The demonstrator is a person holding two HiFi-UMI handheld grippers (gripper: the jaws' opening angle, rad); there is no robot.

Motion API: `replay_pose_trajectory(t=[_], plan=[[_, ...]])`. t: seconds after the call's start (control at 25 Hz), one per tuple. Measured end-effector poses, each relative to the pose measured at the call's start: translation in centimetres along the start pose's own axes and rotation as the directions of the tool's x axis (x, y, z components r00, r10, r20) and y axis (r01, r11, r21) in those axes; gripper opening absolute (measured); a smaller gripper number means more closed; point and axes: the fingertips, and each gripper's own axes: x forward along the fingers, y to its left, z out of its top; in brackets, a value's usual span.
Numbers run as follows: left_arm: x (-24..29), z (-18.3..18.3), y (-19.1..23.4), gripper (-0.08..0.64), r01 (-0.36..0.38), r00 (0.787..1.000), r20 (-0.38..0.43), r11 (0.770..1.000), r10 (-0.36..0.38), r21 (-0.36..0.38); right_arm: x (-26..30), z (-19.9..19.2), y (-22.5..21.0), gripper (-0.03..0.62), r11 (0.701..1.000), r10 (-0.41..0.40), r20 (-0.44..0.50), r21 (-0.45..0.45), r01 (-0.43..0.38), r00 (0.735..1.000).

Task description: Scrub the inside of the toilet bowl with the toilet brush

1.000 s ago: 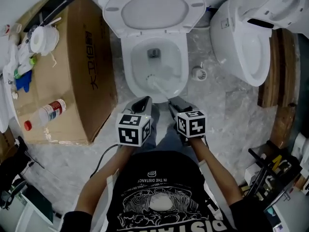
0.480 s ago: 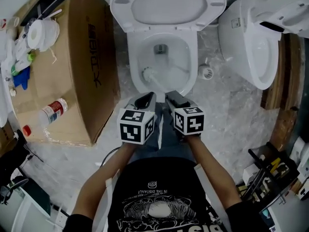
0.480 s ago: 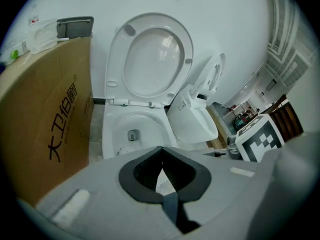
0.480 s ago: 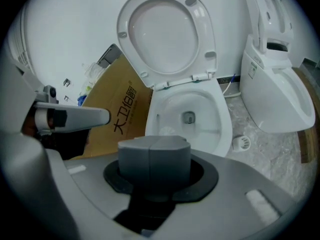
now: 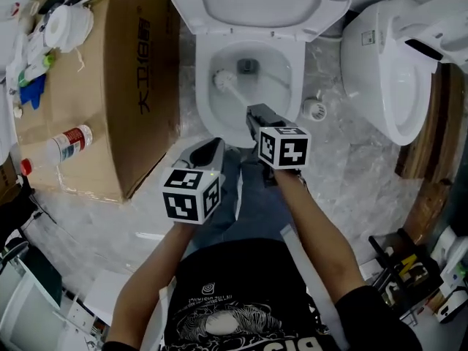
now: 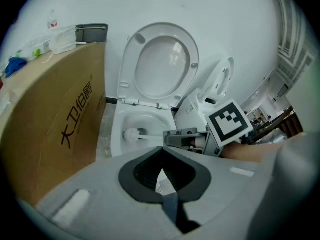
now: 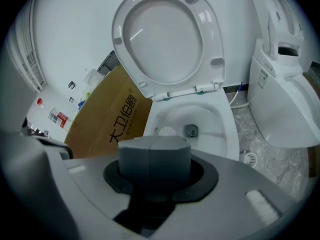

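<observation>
As right gripper (image 5: 254, 112) clamps brush (image 5: 238, 96), bristles (image 5: 223, 79) inside bowl (image 5: 202, 97)

Soft, even light from overhead fills the head view: the white toilet (image 5: 289, 101) is bright, nearly washed out, the brush (image 5: 223, 79) in it crisp, while the floor (image 5: 351, 181) is dimmer and shadows are faint. Both gripper views are fisheye, ringed by black corners, with the box (image 6: 55, 129) bowed toward the rim. The left gripper (image 6: 162, 156) and right gripper (image 7: 154, 159), close to their lenses, are soft and out of focus, and the lid (image 7: 167, 34) carries a pale sheen.
</observation>
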Motion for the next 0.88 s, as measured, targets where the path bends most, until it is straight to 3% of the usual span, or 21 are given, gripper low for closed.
replay_pose_trajectory(t=[0.4,0.88], plan=[[-0.5,-1.5,-0.7,-0.006,-0.054,0.998,0.022,0.997,0.056,-0.050,1.1,3.7,-1.9,0.152,0.999,0.006,0.040,-0.053,-0.004,0.999],[0.1,-2.2,-2.9,-0.007,-0.073,0.996,0.056,0.996,0.076,-0.043,-2.2,4.1,-8.9,0.151,0.995,-0.097,0.076,-0.023,0.099,0.992]])
